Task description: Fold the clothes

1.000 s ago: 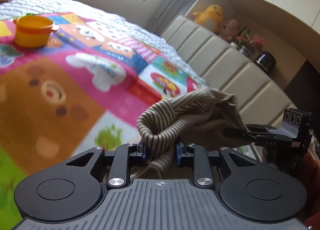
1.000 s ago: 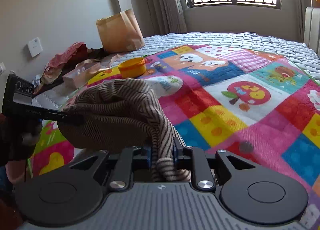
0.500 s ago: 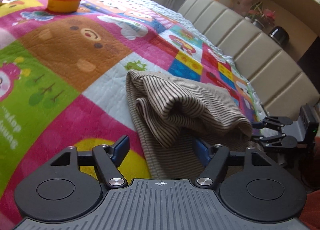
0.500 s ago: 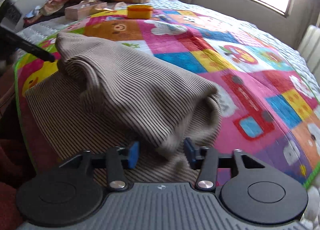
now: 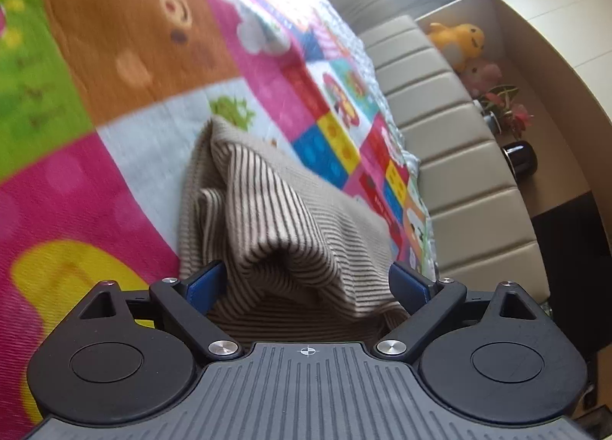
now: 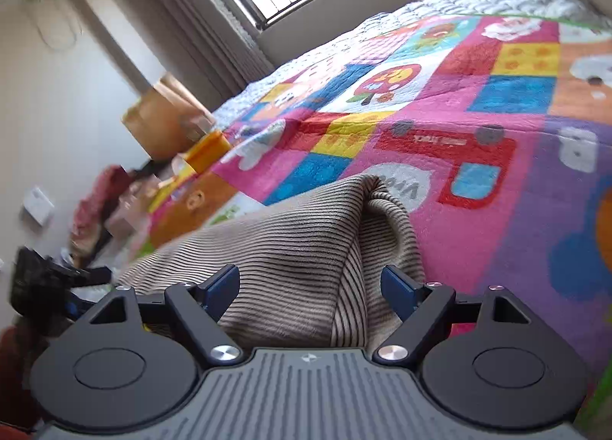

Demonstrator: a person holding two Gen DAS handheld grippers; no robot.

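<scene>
A beige garment with thin dark stripes (image 5: 275,210) lies folded over itself on the colourful patchwork quilt (image 5: 114,57). My left gripper (image 5: 306,279) is open, its blue-padded fingers spread on either side of the garment's near fold without gripping it. In the right wrist view the same striped garment (image 6: 306,233) rises in a soft ridge in front of my right gripper (image 6: 310,283), which is also open with cloth lying loosely between its fingers. The left gripper (image 6: 46,279) shows dimly at the far left of that view.
A padded beige headboard (image 5: 451,157) runs along the bed's right side, with plush toys (image 5: 459,38) and a dark pot (image 5: 518,157) on the ledge behind. An orange bowl (image 6: 206,151), a brown paper bag (image 6: 160,119) and piled clothes (image 6: 99,199) sit at the bed's far side.
Both grippers went from shut on the raised striped garment to open. The garment dropped onto the quilt, and both grippers have since tilted and drawn close to its edge.
</scene>
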